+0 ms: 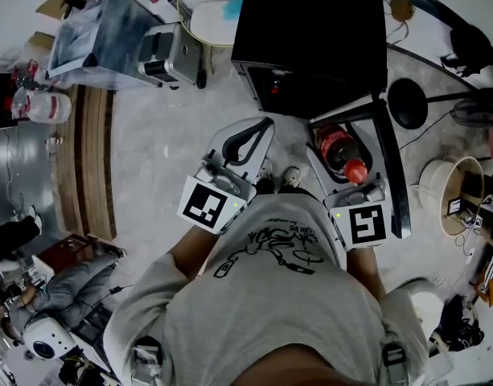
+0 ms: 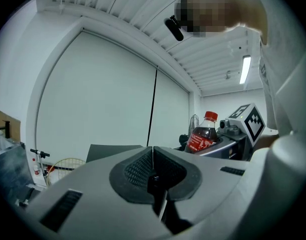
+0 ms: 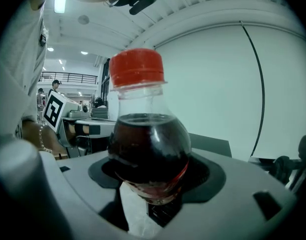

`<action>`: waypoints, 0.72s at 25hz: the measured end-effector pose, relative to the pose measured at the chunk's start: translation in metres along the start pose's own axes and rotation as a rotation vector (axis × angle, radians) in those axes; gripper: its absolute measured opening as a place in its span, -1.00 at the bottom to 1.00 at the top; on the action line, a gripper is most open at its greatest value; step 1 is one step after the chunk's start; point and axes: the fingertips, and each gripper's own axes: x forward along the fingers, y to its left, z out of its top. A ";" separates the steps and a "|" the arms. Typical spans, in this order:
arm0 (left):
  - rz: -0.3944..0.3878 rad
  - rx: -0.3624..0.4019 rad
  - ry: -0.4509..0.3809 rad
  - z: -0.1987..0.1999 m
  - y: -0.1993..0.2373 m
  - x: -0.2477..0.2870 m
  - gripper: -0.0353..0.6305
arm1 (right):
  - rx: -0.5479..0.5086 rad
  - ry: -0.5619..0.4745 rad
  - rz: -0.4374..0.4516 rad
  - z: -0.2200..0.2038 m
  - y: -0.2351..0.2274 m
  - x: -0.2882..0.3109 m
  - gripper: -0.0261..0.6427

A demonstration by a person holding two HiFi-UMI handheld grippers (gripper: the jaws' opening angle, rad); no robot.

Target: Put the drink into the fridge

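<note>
The drink is a cola bottle (image 1: 336,147) with a red cap (image 1: 356,170) and a red label. My right gripper (image 1: 339,149) is shut on it, and its pads grip the round shoulder of the bottle (image 3: 148,149) under the cap (image 3: 138,67). The black fridge (image 1: 310,39) stands right in front of me. Its door (image 1: 395,167) appears swung open at the right, beside the bottle. My left gripper (image 1: 266,125) is shut with nothing in it, and its pads (image 2: 143,166) meet. From the left gripper view the bottle (image 2: 201,134) shows off to the right.
A clear plastic crate (image 1: 109,30) and a round wire basket (image 1: 214,6) stand left of the fridge. A black round stand base (image 1: 408,103) and cables lie to its right, with a pale bucket (image 1: 451,195) further right. Wooden boards (image 1: 89,159) lie at left.
</note>
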 end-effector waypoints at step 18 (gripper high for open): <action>-0.043 -0.022 0.102 -0.058 0.000 0.013 -0.82 | 0.054 0.073 -0.014 -0.052 0.001 0.012 0.03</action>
